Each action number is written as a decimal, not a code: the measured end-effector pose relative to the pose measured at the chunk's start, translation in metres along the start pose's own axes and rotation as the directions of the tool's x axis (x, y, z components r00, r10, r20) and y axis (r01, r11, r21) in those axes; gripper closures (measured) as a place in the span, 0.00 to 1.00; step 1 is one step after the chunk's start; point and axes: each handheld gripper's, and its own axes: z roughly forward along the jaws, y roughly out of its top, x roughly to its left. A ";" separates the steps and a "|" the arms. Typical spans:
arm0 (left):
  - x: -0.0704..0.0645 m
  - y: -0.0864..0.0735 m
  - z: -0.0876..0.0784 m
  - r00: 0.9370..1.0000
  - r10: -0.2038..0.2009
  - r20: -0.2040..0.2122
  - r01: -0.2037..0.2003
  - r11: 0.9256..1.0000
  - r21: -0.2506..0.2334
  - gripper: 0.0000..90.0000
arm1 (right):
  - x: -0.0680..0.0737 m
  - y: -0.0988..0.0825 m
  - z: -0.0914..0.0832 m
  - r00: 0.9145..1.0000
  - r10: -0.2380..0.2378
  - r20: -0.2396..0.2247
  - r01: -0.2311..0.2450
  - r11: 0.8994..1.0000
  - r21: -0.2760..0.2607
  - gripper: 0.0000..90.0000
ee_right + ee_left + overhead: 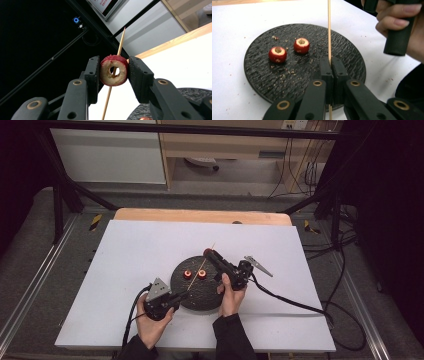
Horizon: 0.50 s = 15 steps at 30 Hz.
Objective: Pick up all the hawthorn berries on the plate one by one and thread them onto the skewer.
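Wooden and thin, the skewer (329, 30) is a long stick pinched near its bottom end by the left gripper (331, 62), whose two black jaws are squeezed together on it. In the high view the skewer (200, 267) slants across the round black plate (180, 292), from the left gripper (181, 296) at the near left up to its pointed tip at the far right. Its long line runs over the plate, tip raised off the table.

A red fruit ring (114, 70) with a pale inside and a hole in the middle sits high on the skewer (121, 42), close to the tip. The stick passes through the hole. The right gripper (113, 71) has its jaws clamped on the two sides of the ring, holding it up above the far right edge of the plate.

Two more cored red fruits (277, 54) sit side by side on the plate, left of the stick, with crumbs around them. The plate rests on a white table (125, 250)
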 end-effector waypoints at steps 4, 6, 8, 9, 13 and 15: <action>0.000 0.005 0.005 1.000 0.001 0.001 -0.001 1.000 0.001 0.98 | 0.000 -0.003 -0.001 1.000 -0.007 0.000 0.007 1.000 0.013 0.70; 0.000 0.007 0.006 1.000 0.001 0.003 -0.001 1.000 0.002 0.98 | 0.001 -0.005 -0.002 1.000 -0.010 0.000 0.010 1.000 0.019 0.70; 0.001 0.010 0.008 1.000 -0.001 0.004 0.001 1.000 0.006 0.98 | 0.001 -0.006 -0.003 1.000 -0.014 -0.003 0.014 1.000 0.021 0.70; 0.001 0.011 0.009 1.000 -0.001 0.007 0.001 1.000 0.006 0.98 | 0.002 -0.006 -0.003 1.000 -0.016 -0.002 0.016 1.000 0.022 0.70; 0.001 0.018 0.012 1.000 0.008 0.008 -0.008 1.000 0.009 0.98 | 0.003 -0.008 -0.005 1.000 -0.027 -0.006 0.027 0.999 0.029 0.70; 0.000 0.021 0.013 1.000 0.008 0.010 -0.009 1.000 0.007 0.98 | 0.003 -0.008 -0.006 1.000 -0.027 -0.009 0.028 0.999 0.033 0.70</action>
